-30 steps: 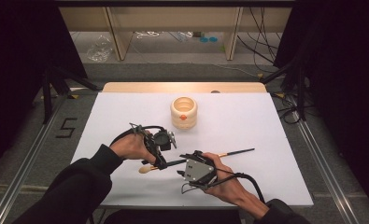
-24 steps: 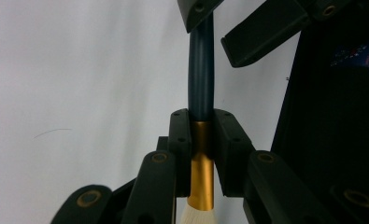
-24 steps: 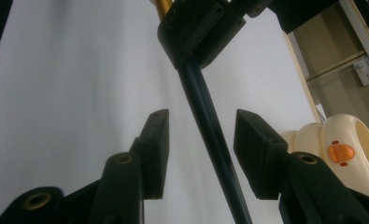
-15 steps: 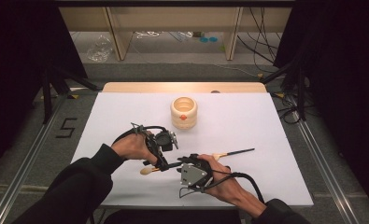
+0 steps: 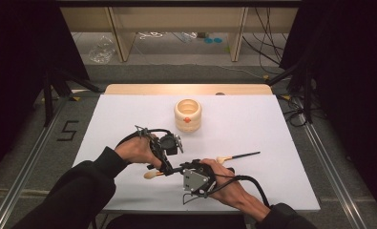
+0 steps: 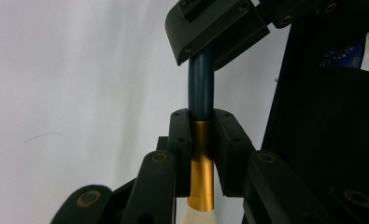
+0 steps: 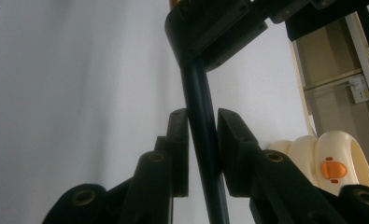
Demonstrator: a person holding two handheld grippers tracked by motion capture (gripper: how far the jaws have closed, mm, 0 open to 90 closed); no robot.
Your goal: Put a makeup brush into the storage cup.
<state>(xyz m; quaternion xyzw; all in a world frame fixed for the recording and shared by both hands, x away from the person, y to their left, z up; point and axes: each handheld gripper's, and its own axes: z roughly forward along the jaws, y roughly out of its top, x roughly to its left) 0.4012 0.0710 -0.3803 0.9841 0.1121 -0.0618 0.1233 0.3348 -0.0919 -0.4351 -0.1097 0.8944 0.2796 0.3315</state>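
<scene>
Two grippers [image 5: 169, 164] [image 5: 183, 171] on one brush [image 6: 201, 140]

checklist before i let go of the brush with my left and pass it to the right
1. Left hand-held gripper shut on the brush at its gold ferrule: ok.
2. Right hand-held gripper on the dark handle: its jaws have just been closing and both pads meet the handle: ok.
3. Handle straight between the right pads: not ok, it runs slanted.
4. Cup upright, mouth open: ok.
5. Cup empty inside: cannot tell.
6. Second brush lying flat, off the way to the cup: ok.
</scene>
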